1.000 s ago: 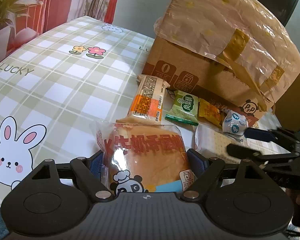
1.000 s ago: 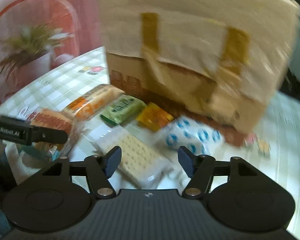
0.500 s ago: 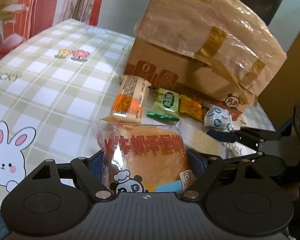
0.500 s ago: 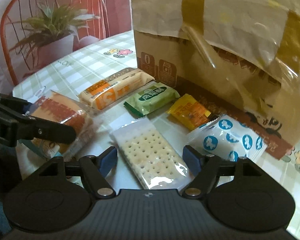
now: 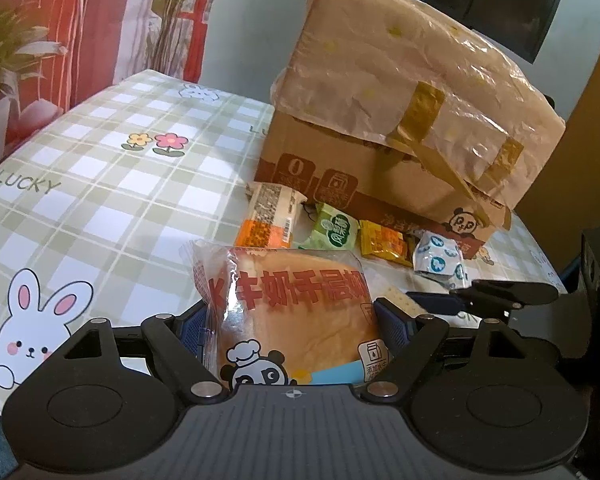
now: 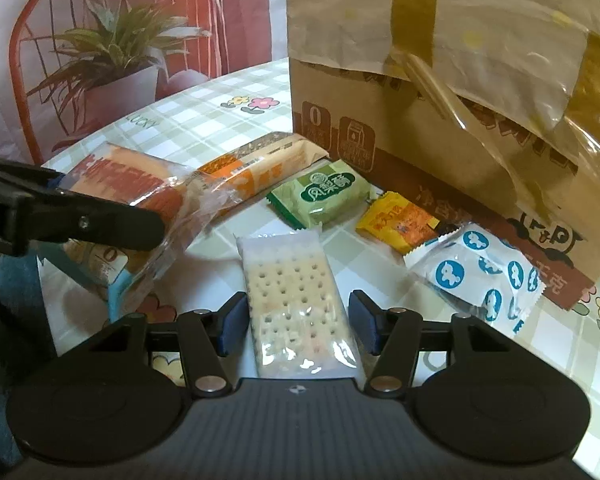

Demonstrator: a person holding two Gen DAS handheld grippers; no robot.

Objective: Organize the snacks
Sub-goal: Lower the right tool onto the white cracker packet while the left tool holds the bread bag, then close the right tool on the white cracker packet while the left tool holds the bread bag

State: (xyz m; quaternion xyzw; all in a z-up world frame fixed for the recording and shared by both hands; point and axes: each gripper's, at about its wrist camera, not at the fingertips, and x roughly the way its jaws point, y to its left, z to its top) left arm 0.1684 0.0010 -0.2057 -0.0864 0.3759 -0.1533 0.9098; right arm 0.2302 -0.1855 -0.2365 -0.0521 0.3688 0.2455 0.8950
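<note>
My left gripper (image 5: 290, 326) is shut on a bread packet (image 5: 292, 312) with red lettering and a panda, held above the table; the packet also shows in the right wrist view (image 6: 132, 196). My right gripper (image 6: 296, 322) is open, its jaws on either side of a clear cracker packet (image 6: 296, 300) lying on the table, with small gaps at both pads. Behind lie an orange bar packet (image 6: 256, 168), a green packet (image 6: 320, 196), a yellow packet (image 6: 400, 224) and a white packet with blue dots (image 6: 476, 276).
A large cardboard box (image 6: 460, 120) wrapped in plastic and tape stands right behind the snack row. The checked tablecloth (image 5: 100, 184) stretches to the left. A potted plant (image 6: 116, 64) on a red chair stands beyond the table's far left edge.
My left gripper has lifted and tilted a little with the bread packet. My right gripper has moved forward over the cracker packet, which now lies between its open jaws.
</note>
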